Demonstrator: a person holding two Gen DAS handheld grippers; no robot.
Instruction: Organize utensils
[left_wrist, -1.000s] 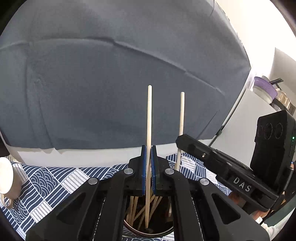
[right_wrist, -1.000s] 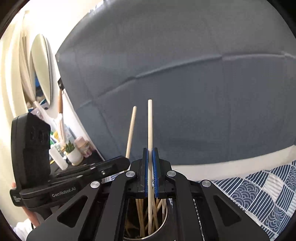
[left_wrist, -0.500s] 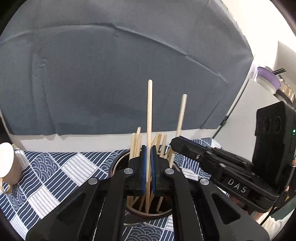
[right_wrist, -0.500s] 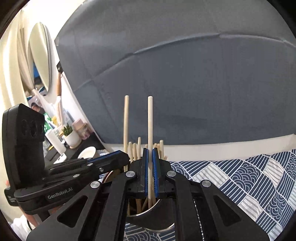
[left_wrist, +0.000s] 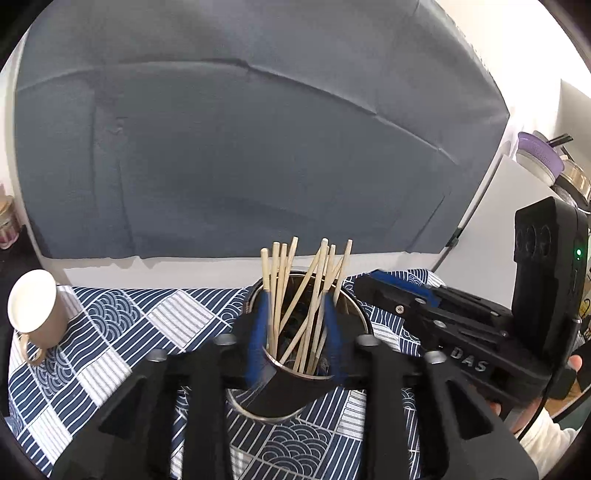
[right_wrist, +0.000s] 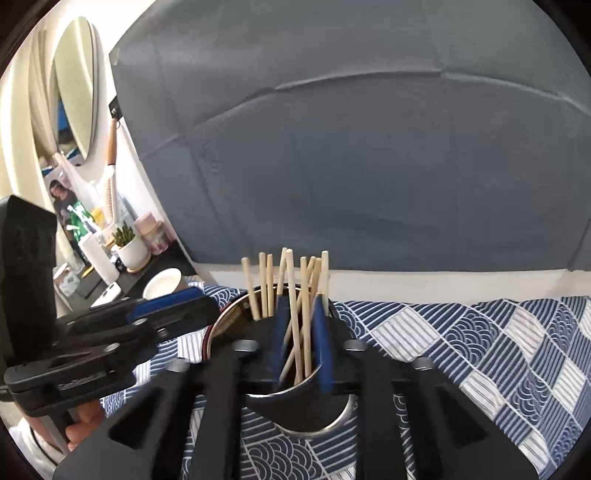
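Writing: the letters "DAS" stand in raised type on the side of my right gripper (left_wrist: 402, 295), read from the left wrist view; the label on my left gripper (right_wrist: 177, 301) in the right wrist view is too blurred to read.
Left fingers: spread wide, the blue pads (left_wrist: 258, 332) standing on either side of the chopstick bundle and holding nothing (one pad sits just beside the leftmost stick, but I cannot tell if it touches).
Right fingers: parted, blue pads (right_wrist: 320, 332) either side of a few sticks, nothing gripped between them.
Left gripper, own view (left_wrist: 295, 332): poised over the near rim of the cup, looking down into it.
Right gripper, own view (right_wrist: 299, 332): over the same cup from the right side, near rim under the fingers.
Chopsticks (left_wrist: 306, 295): pale wooden sticks all standing in the cup, leaning and crossing each other, tips fanned out above the rim; also seen at (right_wrist: 291, 295).
Metal cup (left_wrist: 354, 306): upright on the bench, shiny inside, also at (right_wrist: 221, 325).
Bench cloth (left_wrist: 147, 325): blue and white patchwork of wave and stripe squares.
Paper cup (left_wrist: 33, 314): far left on the cloth, tilted, well apart from the metal cup.
Backdrop (left_wrist: 258, 147): grey-blue sheet behind the bench.
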